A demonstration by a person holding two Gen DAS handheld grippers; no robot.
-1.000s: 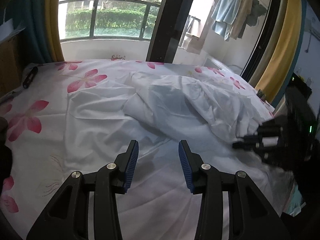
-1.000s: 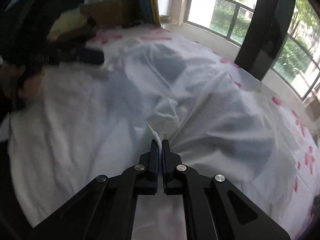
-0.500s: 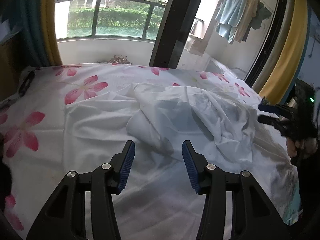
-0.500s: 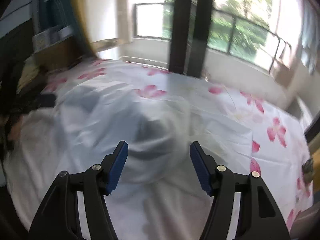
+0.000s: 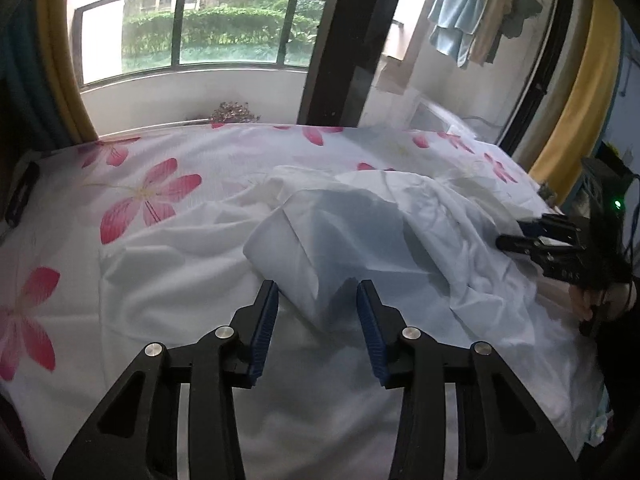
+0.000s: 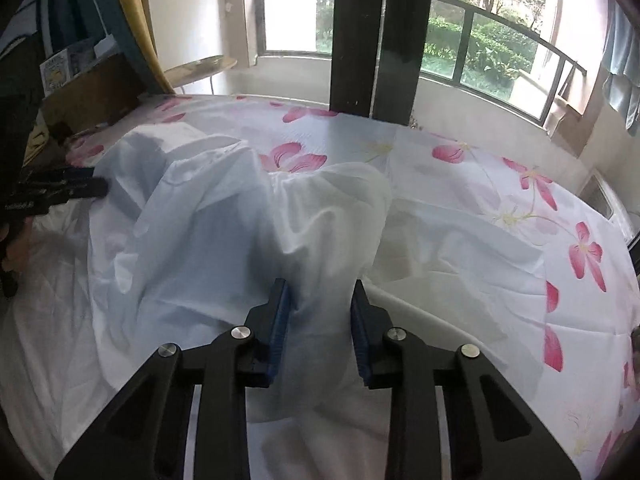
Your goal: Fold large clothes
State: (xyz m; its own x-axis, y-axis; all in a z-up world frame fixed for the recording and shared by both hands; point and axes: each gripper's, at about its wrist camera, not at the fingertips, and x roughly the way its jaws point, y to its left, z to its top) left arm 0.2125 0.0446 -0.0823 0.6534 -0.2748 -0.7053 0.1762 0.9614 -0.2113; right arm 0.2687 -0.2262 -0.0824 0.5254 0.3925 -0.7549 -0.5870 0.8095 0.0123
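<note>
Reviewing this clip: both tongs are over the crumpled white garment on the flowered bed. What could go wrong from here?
1. The right tongs are closing around a thick ridge of the white garment; they may pinch several layers at once, so the fold comes out bunched.
2. The left tongs, also closing, straddle a loose folded corner; it may slip out or drag the heap.
3. The flowered bedsheet underneath is white too and could get caught with the garment.

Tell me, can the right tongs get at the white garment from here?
Probably yes. The right tongs are closing with a raised fold of the white garment already between them, and nothing blocks the way.
</note>
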